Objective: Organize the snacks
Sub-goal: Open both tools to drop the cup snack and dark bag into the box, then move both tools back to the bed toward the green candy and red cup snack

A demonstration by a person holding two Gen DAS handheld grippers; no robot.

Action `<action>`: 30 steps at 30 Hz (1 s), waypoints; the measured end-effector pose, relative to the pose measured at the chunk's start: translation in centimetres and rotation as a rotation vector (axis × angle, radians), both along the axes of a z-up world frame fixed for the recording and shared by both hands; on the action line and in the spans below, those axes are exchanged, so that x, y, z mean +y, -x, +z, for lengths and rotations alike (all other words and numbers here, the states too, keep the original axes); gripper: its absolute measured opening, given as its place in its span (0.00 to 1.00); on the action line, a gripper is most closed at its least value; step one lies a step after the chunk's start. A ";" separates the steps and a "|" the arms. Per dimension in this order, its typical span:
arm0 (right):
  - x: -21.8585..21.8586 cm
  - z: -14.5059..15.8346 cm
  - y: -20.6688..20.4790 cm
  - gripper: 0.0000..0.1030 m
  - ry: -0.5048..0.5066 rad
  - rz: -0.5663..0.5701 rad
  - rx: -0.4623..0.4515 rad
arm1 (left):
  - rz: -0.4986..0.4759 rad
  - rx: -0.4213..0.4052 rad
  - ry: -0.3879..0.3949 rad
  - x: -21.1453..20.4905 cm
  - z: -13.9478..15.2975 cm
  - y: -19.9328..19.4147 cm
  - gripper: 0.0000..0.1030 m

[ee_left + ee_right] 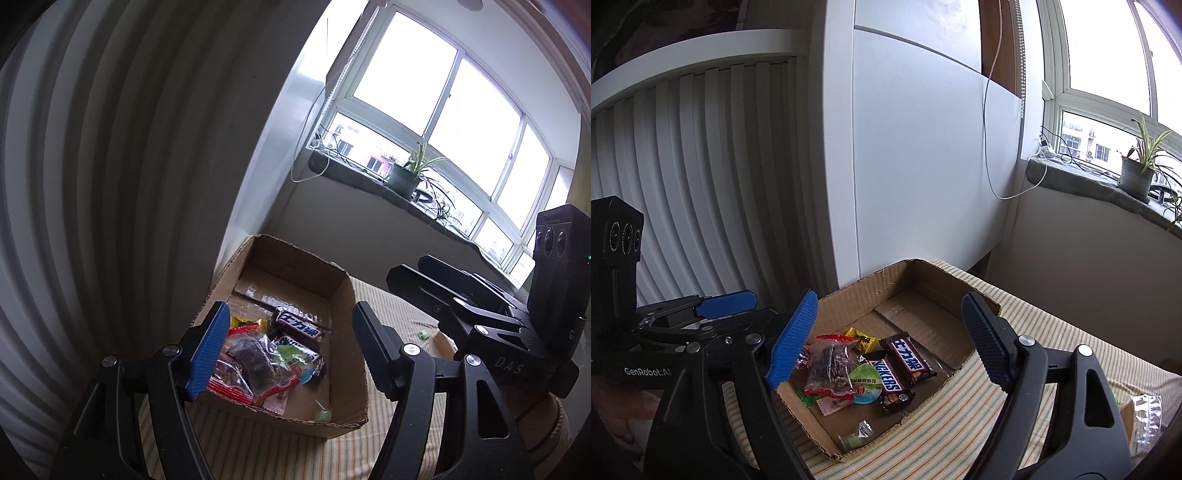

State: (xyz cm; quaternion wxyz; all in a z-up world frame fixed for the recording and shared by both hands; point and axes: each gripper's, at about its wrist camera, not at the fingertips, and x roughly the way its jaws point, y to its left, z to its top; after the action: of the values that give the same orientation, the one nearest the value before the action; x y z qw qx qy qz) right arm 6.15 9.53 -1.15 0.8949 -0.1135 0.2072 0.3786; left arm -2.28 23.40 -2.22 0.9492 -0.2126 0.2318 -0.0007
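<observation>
Inside box [945, 295], two Snickers bars [886, 374] side by side, long axes toward far-left corner, mixed sweets [831, 363] beside them, left gripper [286, 349] spread, right gripper [886, 339] spread, both empty.

Our left gripper's blue finger pad [207, 352] hides part of the red-trimmed snack bag [245, 373]; clear plastic pack [1145, 421] is cut off at frame edge.

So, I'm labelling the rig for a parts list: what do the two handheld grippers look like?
Both are matte black linkage frames with silver pivot bolts and ribbed finger pads. The left gripper has one bright blue pad and one dark pad, and its body reads "GenRobot.AI". The right gripper matches, with "DAS" on its body. Each carries a black box with three round lenses.
</observation>
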 end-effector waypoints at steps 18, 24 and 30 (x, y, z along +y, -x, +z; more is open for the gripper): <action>-15.8 -4.4 -7.6 0.86 -0.016 -0.281 0.134 | -0.318 0.103 -0.123 -15.9 -1.1 -6.4 0.74; -23.4 -9.1 -10.5 0.86 -0.028 -0.387 0.305 | -0.430 0.166 -0.174 -21.6 -3.1 -9.1 0.74; -25.4 -10.9 -12.2 0.86 -0.058 -0.371 0.396 | -0.455 0.204 -0.203 -23.4 -4.2 -10.3 0.74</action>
State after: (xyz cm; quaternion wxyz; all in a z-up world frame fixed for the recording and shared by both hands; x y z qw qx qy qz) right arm 18.38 -15.87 -12.05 0.8938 0.0281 0.3846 0.2289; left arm 7.97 0.01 -6.46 0.9129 -0.0576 0.3669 -0.1695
